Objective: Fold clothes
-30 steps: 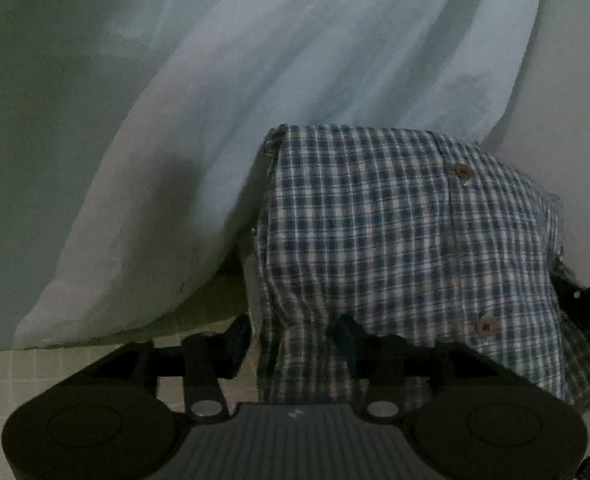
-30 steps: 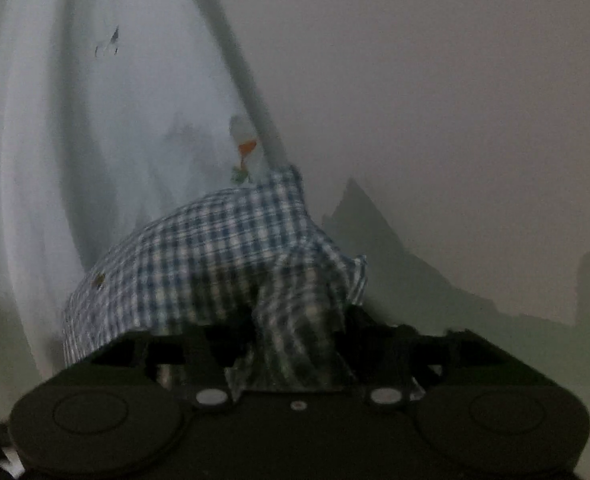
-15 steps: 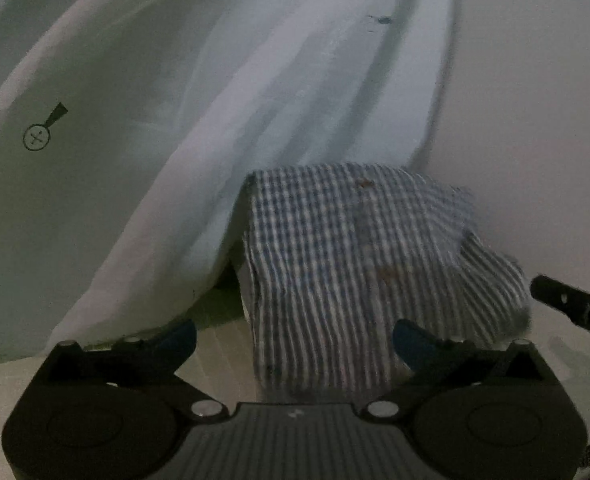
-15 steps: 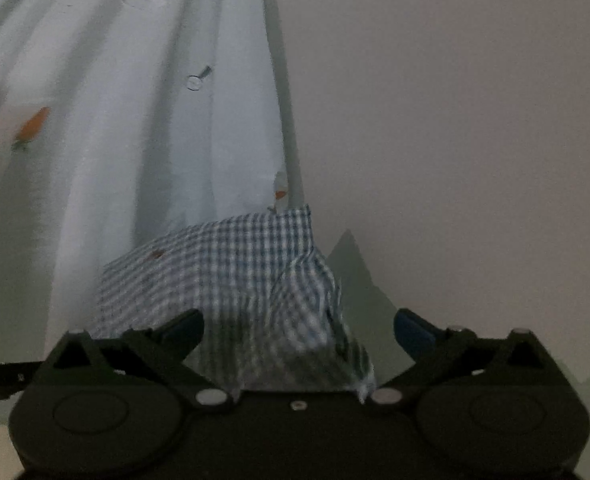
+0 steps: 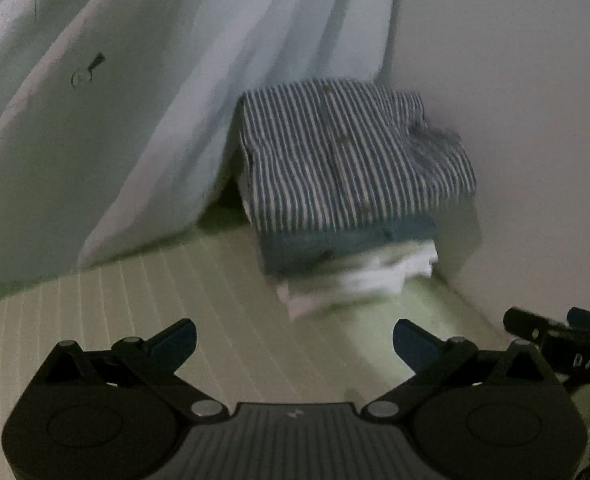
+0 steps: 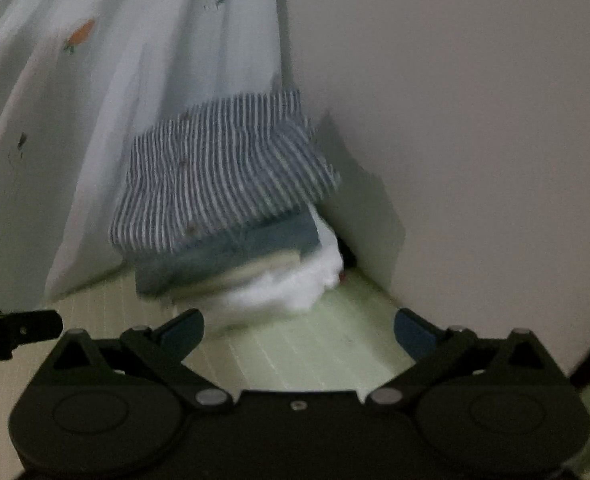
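1. Left gripper (image 5: 294, 338): jaws spread wide, nothing between them, hovering over the pale green striped surface (image 5: 143, 312) w/ the clothes pile ahead of it, apart.
2. Right gripper (image 6: 299, 330): also wide open & empty; the pile sits just beyond its fingertips, not touching.
3. Folded checked shirt (image 5: 347, 164): blue/white, lies on top of the pile in the corner where the curtain (image 5: 143, 92) meets the wall (image 5: 515, 120). Button strip runs down its middle, facing up. Its right-hand edge looks rumpled in the left wrist view; blur makes detail hard to tell.
4. Under the shirt: a folded blue garment (image 5: 335, 246), and under that white folded clothes (image 5: 359, 280), bottom of the stack, resting on the green surface.
5. From the right wrist view the same stack: checked shirt (image 6: 219, 176) overhanging the blue layer (image 6: 231, 252), white cloth (image 6: 295, 280) bulging out to the right near the wall.
6. Curtain is pale, w/ small printed motifs incl. an orange one; it hangs down just left of & behind the pile.
7. Part of the other gripper shows at the frame edge in each view: right one at far right of left view, left one at far left of right view.
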